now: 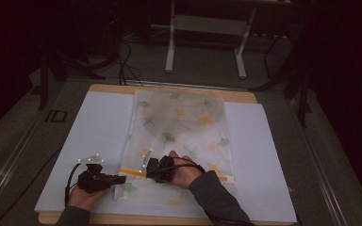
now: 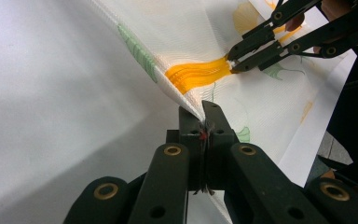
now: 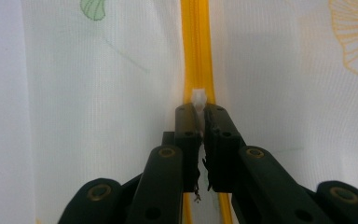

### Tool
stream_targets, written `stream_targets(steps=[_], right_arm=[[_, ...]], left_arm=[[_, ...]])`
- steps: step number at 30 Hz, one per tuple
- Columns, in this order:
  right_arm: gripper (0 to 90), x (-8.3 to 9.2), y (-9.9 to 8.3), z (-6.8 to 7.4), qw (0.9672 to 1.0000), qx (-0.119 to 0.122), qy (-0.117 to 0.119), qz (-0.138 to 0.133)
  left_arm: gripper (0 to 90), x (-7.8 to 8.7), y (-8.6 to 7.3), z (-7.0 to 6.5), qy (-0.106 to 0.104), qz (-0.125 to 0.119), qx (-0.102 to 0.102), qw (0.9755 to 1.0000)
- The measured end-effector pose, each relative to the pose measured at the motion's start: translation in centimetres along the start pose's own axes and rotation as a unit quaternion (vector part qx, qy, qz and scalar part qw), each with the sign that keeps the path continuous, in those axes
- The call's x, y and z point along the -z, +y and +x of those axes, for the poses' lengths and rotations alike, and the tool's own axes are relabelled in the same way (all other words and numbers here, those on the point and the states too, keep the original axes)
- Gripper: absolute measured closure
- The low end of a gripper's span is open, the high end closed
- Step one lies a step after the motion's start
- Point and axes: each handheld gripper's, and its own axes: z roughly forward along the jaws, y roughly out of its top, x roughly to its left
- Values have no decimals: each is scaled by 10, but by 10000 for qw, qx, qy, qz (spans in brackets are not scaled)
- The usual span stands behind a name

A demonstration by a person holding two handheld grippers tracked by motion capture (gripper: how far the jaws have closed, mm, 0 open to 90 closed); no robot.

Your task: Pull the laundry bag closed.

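Black jaws of the left claw (image 2: 201,122) are pinched tight on the corner edge of a white mesh laundry bag (image 1: 179,136) printed with green and yellow ginkgo leaves, pulling that fabric up into a ridge. Beyond it, the right claw (image 3: 199,116) is clamped on the white zipper pull (image 3: 199,97) that sits on the bag's orange zipper (image 3: 196,46). In the high view the bag lies flat on a white sheet (image 1: 99,136) covering the desk (image 1: 235,96), with both claws at its near edge, close together.

High view above the table (image 1: 264,141) facing forward-down, both gripper views close, all sharing the orange zipper (image 2: 196,74).
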Motion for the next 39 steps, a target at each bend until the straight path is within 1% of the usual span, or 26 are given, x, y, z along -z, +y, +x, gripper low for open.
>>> stream_targets(steps=[3, 6, 9, 13, 18, 24, 26, 29, 32, 39], right_arm=[[847, 3, -4, 0, 10000, -19, -40, 21], [847, 4, -5, 0, 10000, -40, -26, -11], [847, 8, -4, 3, 10000, 44, -86, -3], [847, 11, -5, 4, 9999, 79, -123, 18], [847, 15, -5, 5, 9999, 58, -148, 8], [847, 17, -6, 6, 9998, 65, -182, 92], [847, 18, -11, 6, 9997, 41, -178, 141], [847, 20, -13, 6, 9998, 29, -169, 108], [847, 22, -15, 7, 9996, 74, -220, 132], [848, 25, -23, 5, 9996, 14, -214, 188]], left_arm=[[890, 1, 0, 0, -2, -21, 21, 10000], [890, 0, 0, 0, 3, -14, 9, 10000], [889, 1, 0, 0, 13, -28, 3, 10000], [889, 1, 0, -1, 14, -43, 5, 10000], [889, 1, 0, -1, 6, -43, -8, 10000], [889, 2, 0, 0, 29, -45, -1, 10000], [889, 2, 0, 0, 27, -42, 2, 10000], [889, 2, 0, -1, 19, -36, -12, 10000], [889, 2, 0, 0, 17, -48, -8, 10000], [889, 3, -1, 0, 47, -52, 1, 10000]])
